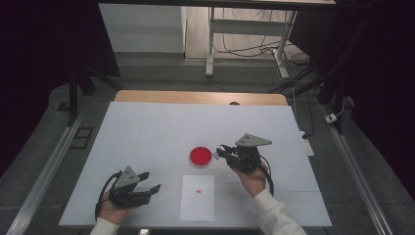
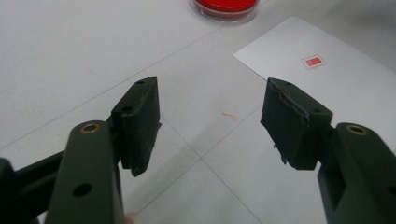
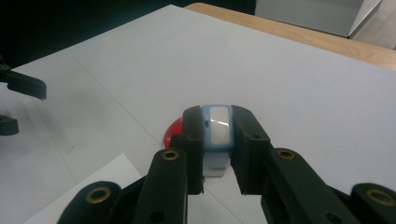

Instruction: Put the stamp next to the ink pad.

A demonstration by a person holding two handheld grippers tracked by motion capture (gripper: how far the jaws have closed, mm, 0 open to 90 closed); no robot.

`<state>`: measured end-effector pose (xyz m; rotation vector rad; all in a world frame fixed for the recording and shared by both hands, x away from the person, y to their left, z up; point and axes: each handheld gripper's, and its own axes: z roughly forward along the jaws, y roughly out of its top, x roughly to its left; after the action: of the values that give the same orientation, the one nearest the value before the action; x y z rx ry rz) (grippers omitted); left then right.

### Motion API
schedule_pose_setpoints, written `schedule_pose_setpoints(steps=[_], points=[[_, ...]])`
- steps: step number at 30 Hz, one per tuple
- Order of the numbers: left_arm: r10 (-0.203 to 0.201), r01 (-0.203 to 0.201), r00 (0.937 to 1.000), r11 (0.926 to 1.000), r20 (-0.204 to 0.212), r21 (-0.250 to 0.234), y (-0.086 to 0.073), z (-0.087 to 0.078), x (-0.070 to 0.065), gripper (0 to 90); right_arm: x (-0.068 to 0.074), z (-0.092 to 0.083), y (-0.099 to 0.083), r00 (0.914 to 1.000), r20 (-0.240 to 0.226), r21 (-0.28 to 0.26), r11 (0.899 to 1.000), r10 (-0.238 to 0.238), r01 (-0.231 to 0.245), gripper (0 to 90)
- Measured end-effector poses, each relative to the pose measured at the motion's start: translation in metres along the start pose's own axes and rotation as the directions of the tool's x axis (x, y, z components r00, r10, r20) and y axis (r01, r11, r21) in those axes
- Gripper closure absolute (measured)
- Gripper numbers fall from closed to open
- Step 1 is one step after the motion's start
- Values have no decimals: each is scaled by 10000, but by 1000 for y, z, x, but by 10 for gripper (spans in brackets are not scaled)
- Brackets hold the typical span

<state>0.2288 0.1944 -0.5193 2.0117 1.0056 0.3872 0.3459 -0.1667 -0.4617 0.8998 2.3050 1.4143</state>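
A: A small blue-and-white block (image 3: 218, 135) sits clamped between the jaws of the right gripper (image 3: 218, 140), held above the worktop (image 1: 147, 132) just beside the red dish (image 1: 200, 156). What would make this step go well?

B: Judging by the scene, the block is bound for the dish or the paper sheet (image 1: 197, 198). Keep the grip square, lower slowly, and part the jaws only once the block is low over its place.

A: And the left gripper (image 1: 147, 183)?

B: It waits near the sheet's left edge with its jaws spread wide and nothing between them.

A: What does each view add?

B: The right gripper view gives the block's pale face and how the jaws pinch its sides. The left gripper view picks out a small red mark (image 2: 313, 61) printed on the sheet. The high view places the dish, the sheet and both hands together.
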Motion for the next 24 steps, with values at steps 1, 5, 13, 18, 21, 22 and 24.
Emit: schedule_pose_setpoints(steps=[1,5,13,18,21,22,24], points=[[2,-2,10000,10000,0,3,0,0,0,371,-1,1,0,10000,41,66,10000,-4,4,748],[10,-10,10000,10000,32,19,0,0,0,371,-5,7,1,9996,240,262,9996,-116,110,748],[-1,1,10000,10000,-1,20,0,0,-1,370,-17,21,2,9990,457,384,9993,9,-26,748],[-17,17,10000,10000,-14,25,-1,0,0,370,-21,33,7,9985,535,608,9981,-123,90,748],[-26,26,10000,10000,-17,25,-1,-1,1,370,-23,41,7,9980,604,882,9960,-168,115,747],[-27,27,10000,10000,-30,19,-1,-1,1,370,-24,43,7,9978,632,970,9952,-187,125,747],[-29,30,10000,10000,-33,26,-1,-1,1,369,-26,47,5,9970,721,1230,9922,-270,180,747]])
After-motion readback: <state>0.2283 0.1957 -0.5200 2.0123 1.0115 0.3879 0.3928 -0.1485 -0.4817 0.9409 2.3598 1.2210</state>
